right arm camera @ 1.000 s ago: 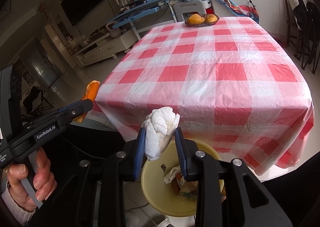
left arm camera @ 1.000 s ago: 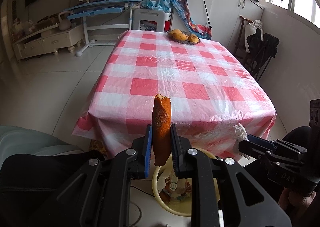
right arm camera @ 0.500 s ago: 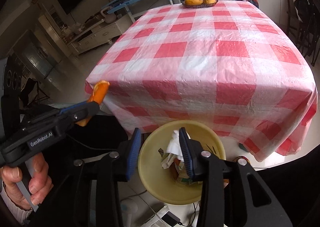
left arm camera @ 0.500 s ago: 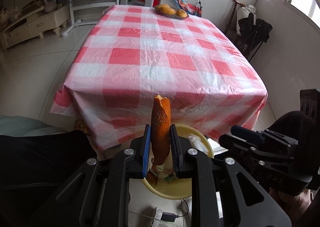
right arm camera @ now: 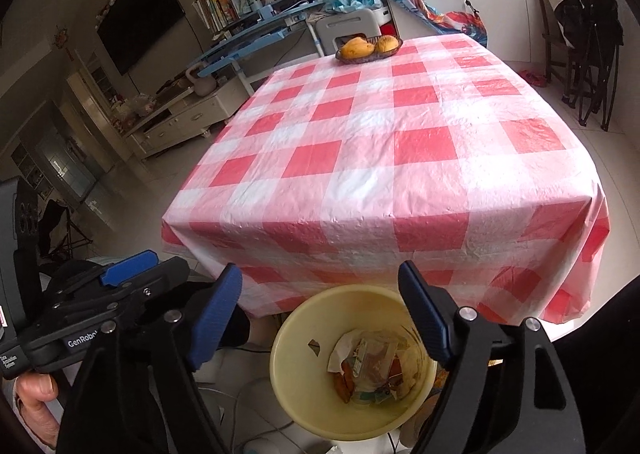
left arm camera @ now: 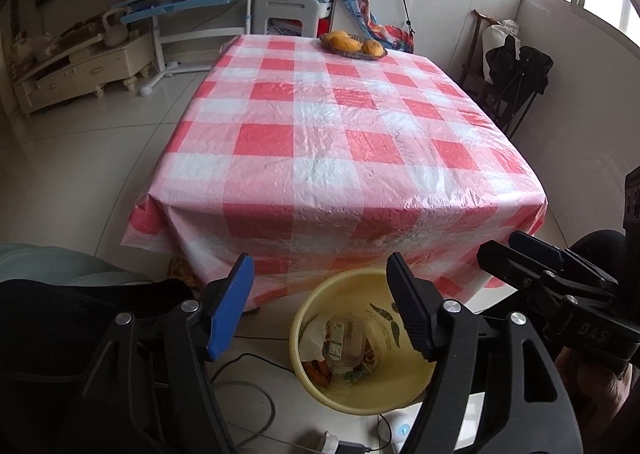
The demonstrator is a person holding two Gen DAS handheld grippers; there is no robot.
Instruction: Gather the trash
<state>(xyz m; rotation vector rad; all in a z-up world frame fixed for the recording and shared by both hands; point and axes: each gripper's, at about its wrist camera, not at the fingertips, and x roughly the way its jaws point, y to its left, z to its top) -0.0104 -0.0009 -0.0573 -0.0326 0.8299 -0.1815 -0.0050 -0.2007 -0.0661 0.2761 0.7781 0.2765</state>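
left hand-held gripper [left arm camera: 320, 294]: jaws wide, empty | right hand-held gripper [right arm camera: 320, 306]: same

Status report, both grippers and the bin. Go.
Left gripper open, right gripper open, both empty. Round yellow plastic bin below, trash inside. Nothing in the way.

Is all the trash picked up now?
Looks nearly done. Trash lies in the yellow bin, with an orange piece and white tissue inside. Left gripper and right gripper are open, holding nothing. The table bears only a fruit basket.
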